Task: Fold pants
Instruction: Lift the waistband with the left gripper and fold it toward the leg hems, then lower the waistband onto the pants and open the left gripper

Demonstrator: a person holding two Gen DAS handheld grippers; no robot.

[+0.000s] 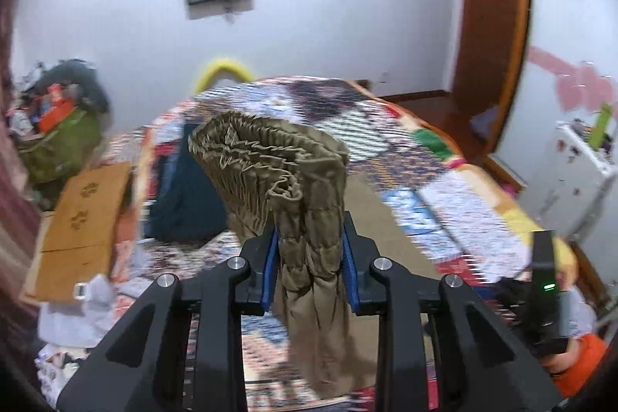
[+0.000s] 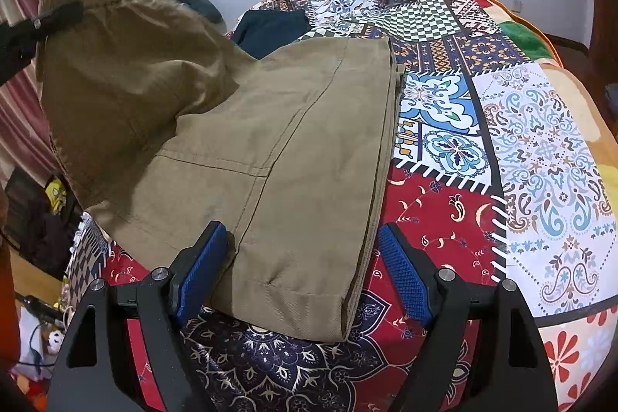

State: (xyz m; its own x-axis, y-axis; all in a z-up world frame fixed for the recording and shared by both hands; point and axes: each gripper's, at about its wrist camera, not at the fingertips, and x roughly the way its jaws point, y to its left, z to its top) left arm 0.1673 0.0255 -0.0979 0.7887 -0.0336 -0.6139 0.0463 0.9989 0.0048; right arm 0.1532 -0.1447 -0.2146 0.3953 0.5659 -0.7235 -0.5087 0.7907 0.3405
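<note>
Khaki pants lie with their legs flat on the patchwork bedspread. My left gripper is shut on the gathered elastic waistband and holds it up above the bed; it also shows at the upper left of the right wrist view. My right gripper is open, its blue pads on either side of the hem end of the legs, just above the fabric.
A dark blue garment lies on the bed beyond the pants. A green bag of clutter and cardboard sit left of the bed. A white cabinet stands at right. Curtains hang at left.
</note>
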